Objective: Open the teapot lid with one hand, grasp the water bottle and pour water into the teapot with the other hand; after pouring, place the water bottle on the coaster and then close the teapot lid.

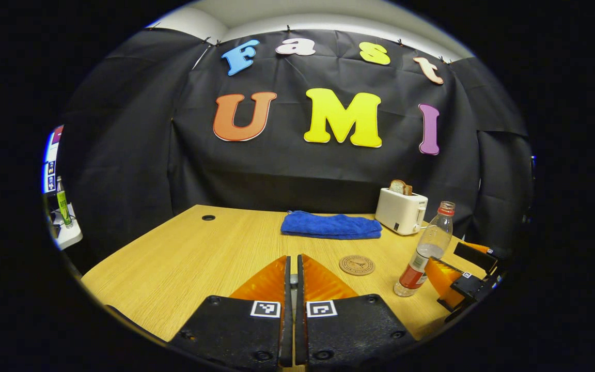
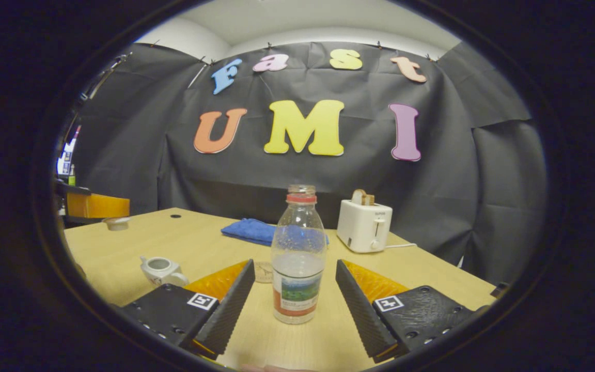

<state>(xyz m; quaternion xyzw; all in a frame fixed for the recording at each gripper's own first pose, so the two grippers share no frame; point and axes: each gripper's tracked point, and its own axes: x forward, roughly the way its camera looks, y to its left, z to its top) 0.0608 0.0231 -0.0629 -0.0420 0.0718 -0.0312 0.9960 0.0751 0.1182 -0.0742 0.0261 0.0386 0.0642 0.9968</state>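
**Ana:** Right gripper view first. The right gripper (image 2: pixel 295 305) has its fingers spread wide, and the water bottle (image 2: pixel 298 256) stands upright on the table (image 2: pixel 432 268) between them. Neither finger touches it; there is a gap on both sides.

**Ben:** Is the bottle capped?

**Ana:** No cap on it that I can see, just a red ring at the neck. It is partly filled, the water level sitting just above the label.

**Ben:** And the teapot?

**Ana:** The teapot (image 2: pixel 160 270) sits low on the left of that view, near the table's edge, just beyond the gripper's left finger. It is small and white, and its top looks open. Farther back on the left lies a small pale round thing (image 2: pixel 116 222) that may be the lid, though I cannot tell for sure.

**Ben:** What does the left gripper view give?

**Ana:** The left gripper (image 1: pixel 291 268) has its fingers drawn nearly together, only a thin slit between them, and nothing held. The coaster (image 1: pixel 357 265) lies flat on the table just to the right of the fingertips. The bottle stands farther right, with the other gripper beside it.

**Ben:** Anything behind?

**Ana:** A folded blue cloth (image 1: pixel 331 226) and a white toaster (image 1: pixel 401 211) with a slice of bread in it, both near the back edge.
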